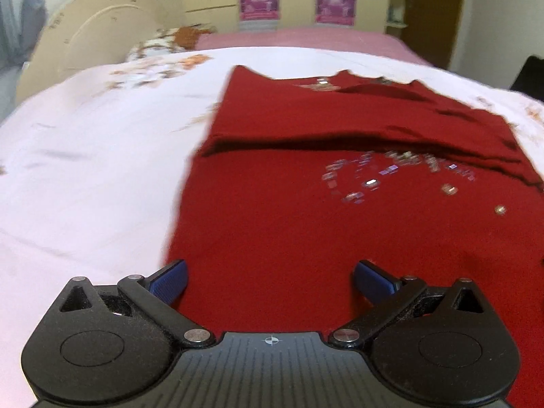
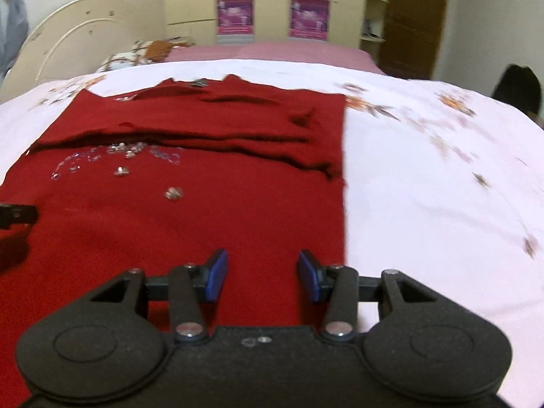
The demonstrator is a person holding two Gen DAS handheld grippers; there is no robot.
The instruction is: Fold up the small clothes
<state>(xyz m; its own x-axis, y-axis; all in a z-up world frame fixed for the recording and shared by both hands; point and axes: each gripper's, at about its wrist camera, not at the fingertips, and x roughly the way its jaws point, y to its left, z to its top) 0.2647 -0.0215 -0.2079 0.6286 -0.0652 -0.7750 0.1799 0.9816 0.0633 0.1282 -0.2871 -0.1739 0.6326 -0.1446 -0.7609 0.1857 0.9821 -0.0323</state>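
A red top with silver sequins (image 1: pixel 306 204) lies flat on the bed, its sleeves folded in across the upper part; it also shows in the right wrist view (image 2: pixel 204 197). My left gripper (image 1: pixel 270 280) is open and empty above the garment's near left part. My right gripper (image 2: pixel 261 278) is open and empty above the garment's near right part, close to its right edge. Part of the left gripper (image 2: pixel 17 217) shows at the left edge of the right wrist view.
The bed has a pale pink floral sheet (image 1: pixel 85 170) (image 2: pixel 442 187). A cream headboard (image 1: pixel 95 40) stands at the far left. A patterned pillow (image 2: pixel 136 54) lies beyond the sheet. Wardrobes with pink posters (image 2: pixel 272 13) line the far wall.
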